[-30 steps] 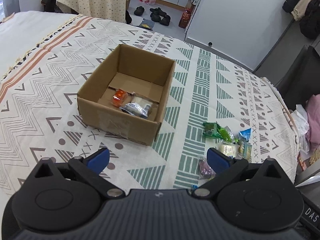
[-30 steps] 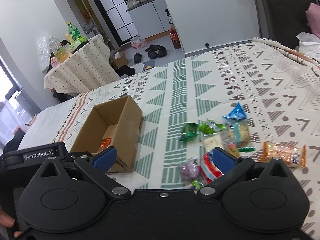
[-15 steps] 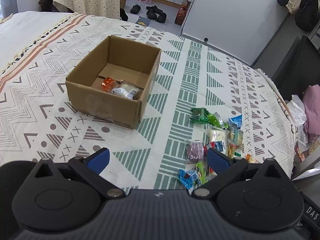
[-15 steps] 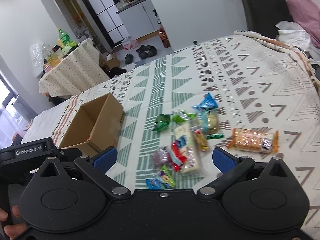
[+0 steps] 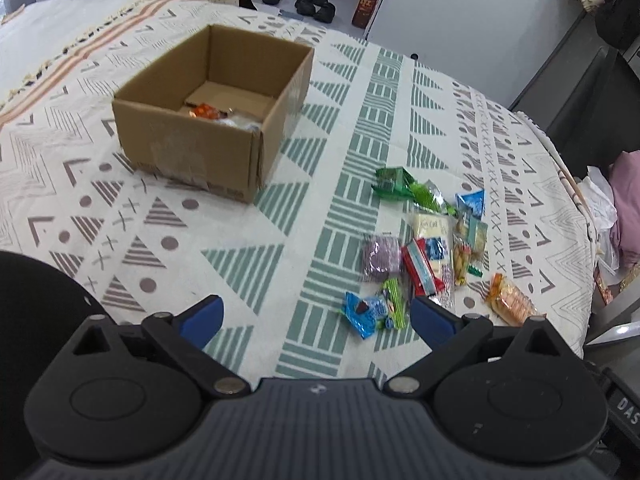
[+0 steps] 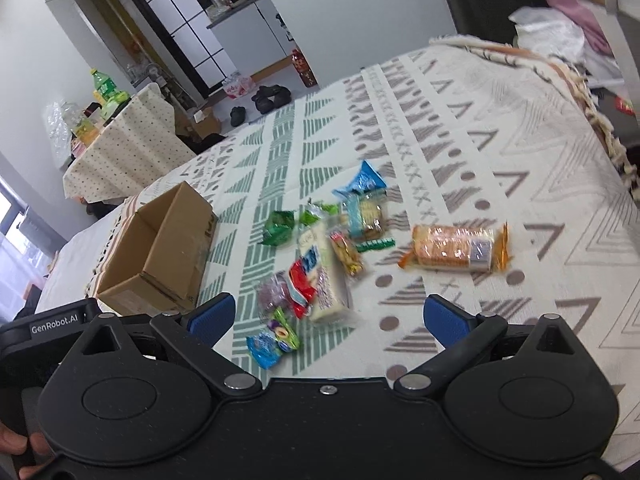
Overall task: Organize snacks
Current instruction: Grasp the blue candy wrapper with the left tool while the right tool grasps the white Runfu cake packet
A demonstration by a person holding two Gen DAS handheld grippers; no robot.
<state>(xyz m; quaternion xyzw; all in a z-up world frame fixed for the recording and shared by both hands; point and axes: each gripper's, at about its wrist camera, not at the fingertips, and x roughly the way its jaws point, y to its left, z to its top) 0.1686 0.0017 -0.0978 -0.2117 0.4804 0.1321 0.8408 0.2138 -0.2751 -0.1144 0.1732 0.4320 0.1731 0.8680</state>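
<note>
Your right claw [image 6: 327, 318] hangs over the near end of the snack pile on the bed [image 6: 500, 152], released, its jaws closing a little from full spread with nothing pressed between them yet. Just ahead of its blue pads lie the blue wrapper [image 6: 263, 347] and the small green-purple candy [image 6: 285, 327], toward the left pad; they look like the nearest pick for this hand. Just beyond them the long white packet [image 6: 326, 276] runs away from you, its long axis roughly in line with the claw's pointing direction, so you would want the jaws to straddle it across its width. The orange cracker pack [image 6: 454, 249] lies apart to the right, long axis crosswise.

Your left claw [image 5: 314, 316] is also released and grips nothing; the same pile sits by its right pad, with the blue wrapper [image 5: 362, 312] closest. Both hands are near the pile, though the right seems better centred on it.

Farther off to the left stands the cardboard box [image 5: 192, 136], open-topped, upright, well apart from the pile. Inside it you can see an orange packet [image 5: 205, 111] and a clear-wrapped item [image 5: 240, 121] beside it; the rest of its floor is bare cardboard.
</note>
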